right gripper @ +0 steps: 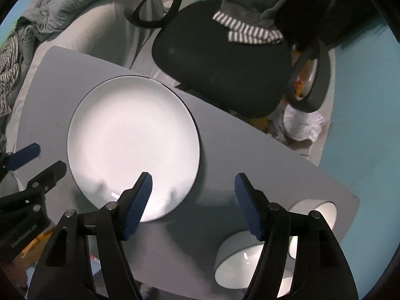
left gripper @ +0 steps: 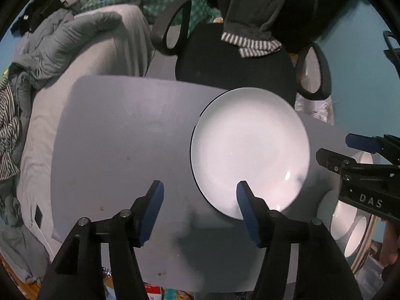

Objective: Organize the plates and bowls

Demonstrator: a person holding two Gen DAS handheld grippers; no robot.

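Note:
A large white plate (left gripper: 250, 147) (right gripper: 132, 145) with a thin dark rim lies flat on the grey table (left gripper: 120, 135) (right gripper: 250, 150). My left gripper (left gripper: 200, 200) points down over the plate's near left edge, open. Its right pad overlaps the rim and its left pad hangs over bare table. My right gripper (right gripper: 193, 187) is open over the plate's near right edge, with nothing pressed between its pads. Each gripper shows at the other view's side: the right gripper (left gripper: 335, 150) and the left gripper (right gripper: 46, 160). White bowls (right gripper: 235, 260) (left gripper: 347, 217) stand at the table's near right corner.
A black office chair (left gripper: 232, 60) (right gripper: 220, 60) with dark and striped clothes draped on it stands just beyond the table's far edge. A bed with grey bedding (left gripper: 75, 40) (right gripper: 75, 0) lies to the left. The table's left half (left gripper: 112, 150) is bare.

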